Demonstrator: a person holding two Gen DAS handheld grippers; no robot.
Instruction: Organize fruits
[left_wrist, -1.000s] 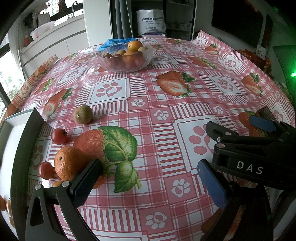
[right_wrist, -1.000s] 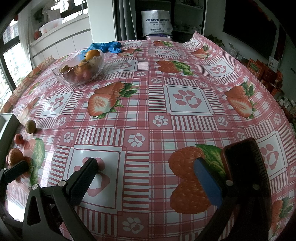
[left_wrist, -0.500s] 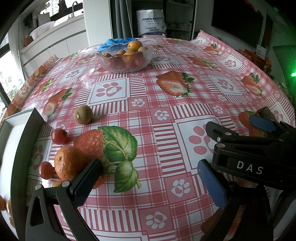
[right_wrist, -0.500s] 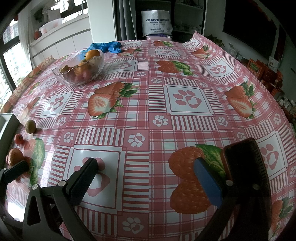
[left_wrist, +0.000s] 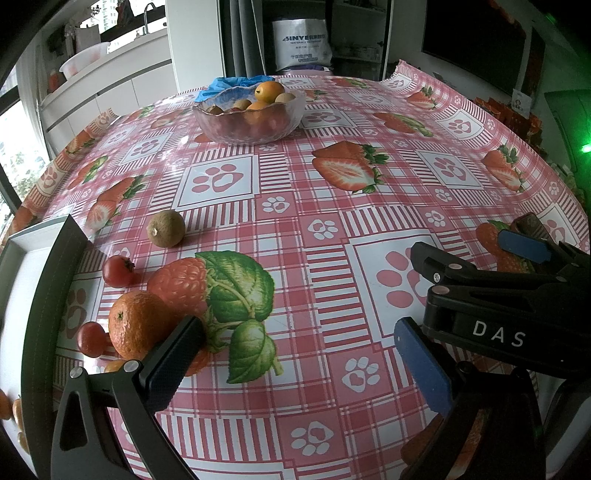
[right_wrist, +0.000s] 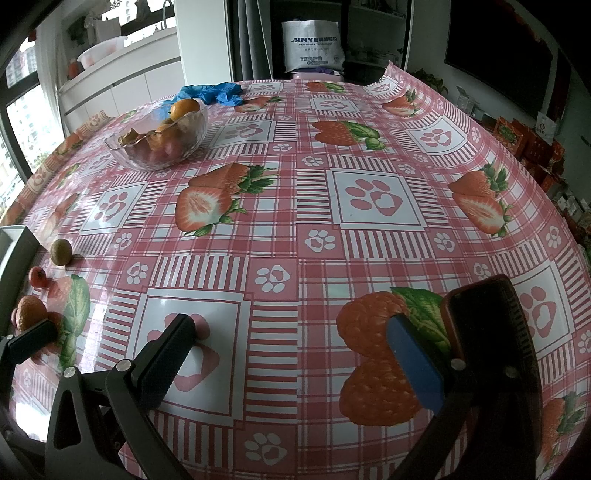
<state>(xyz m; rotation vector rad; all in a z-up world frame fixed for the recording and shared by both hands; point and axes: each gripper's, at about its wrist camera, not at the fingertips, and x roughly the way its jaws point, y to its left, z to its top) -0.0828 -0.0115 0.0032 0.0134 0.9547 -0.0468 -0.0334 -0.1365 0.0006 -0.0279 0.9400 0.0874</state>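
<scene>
Lying on the table (left_wrist: 369, 229) just beside the left gripper (left_wrist: 295, 354) and its spread, empty fingers (left_wrist: 173, 362), the orange (left_wrist: 138, 325) sat far from the equally unclenched right gripper (right_wrist: 291, 354)

The left gripper (left_wrist: 295, 354), jaws apart, hovers over the desk (left_wrist: 332, 229) beside an orange (left_wrist: 138, 325).

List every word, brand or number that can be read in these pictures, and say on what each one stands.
"DAS": white letters on the black body of the right gripper, seen from the left wrist.
"SINYE...": blue print on the white bag behind the table; its end is unclear.
Smaller lines under it: too blurred to read.
</scene>
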